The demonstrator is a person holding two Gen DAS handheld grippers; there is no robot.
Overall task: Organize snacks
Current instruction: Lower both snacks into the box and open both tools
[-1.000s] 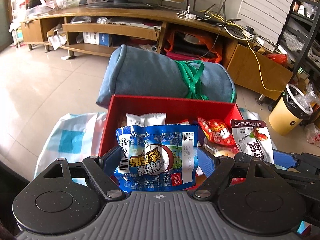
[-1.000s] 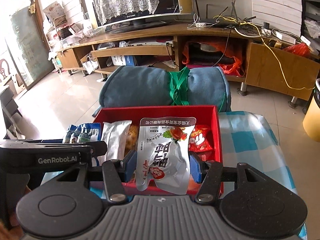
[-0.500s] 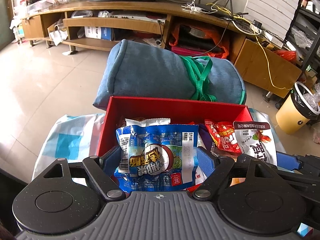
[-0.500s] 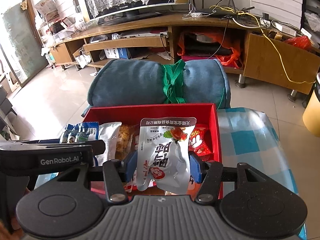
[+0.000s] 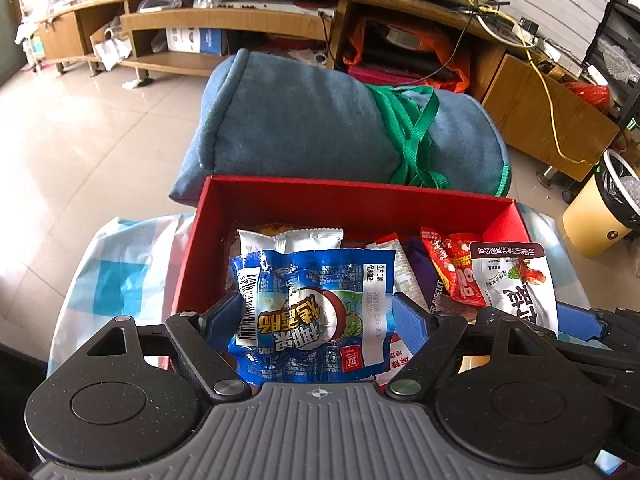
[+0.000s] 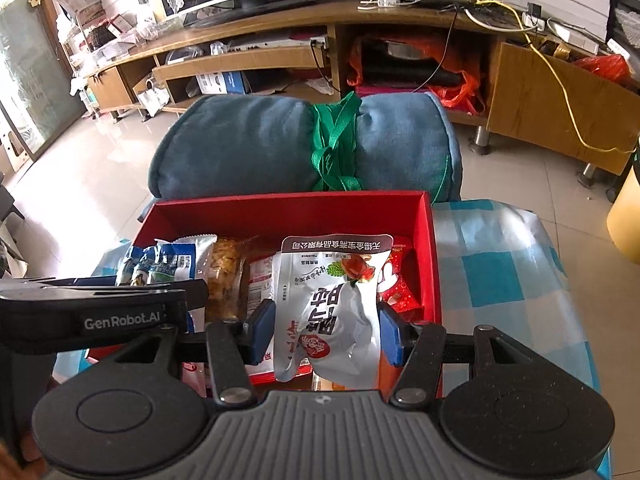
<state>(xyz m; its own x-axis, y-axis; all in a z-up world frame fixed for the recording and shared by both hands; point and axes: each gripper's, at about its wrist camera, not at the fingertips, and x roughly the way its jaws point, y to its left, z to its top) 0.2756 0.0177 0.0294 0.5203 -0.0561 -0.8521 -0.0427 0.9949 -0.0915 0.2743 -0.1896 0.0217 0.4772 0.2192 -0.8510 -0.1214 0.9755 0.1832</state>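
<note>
My left gripper (image 5: pixel 318 320) is shut on a blue snack packet (image 5: pixel 316 312) and holds it over the near left part of the red box (image 5: pixel 352 196). My right gripper (image 6: pixel 326 334) is shut on a silver-white snack pouch (image 6: pixel 336 304) and holds it over the near right part of the red box (image 6: pixel 288 208). The pouch also shows in the left wrist view (image 5: pixel 516 284). Several snack packets lie in the box: a white one (image 5: pixel 290 238), a red one (image 5: pixel 452 268) and a clear pack of golden snacks (image 6: pixel 226 276).
The box sits on a blue-and-white checked cloth (image 6: pixel 496 272). A rolled blue cushion (image 5: pixel 320 128) tied with a green strap lies right behind the box. A wooden TV bench (image 6: pixel 280 52) stands farther back. A yellow bin (image 5: pixel 600 208) stands at the right on the tile floor.
Both grippers have moved forward and tilted down over the red box with their packets held. The box and cushion look nearer and lower in both views.
</note>
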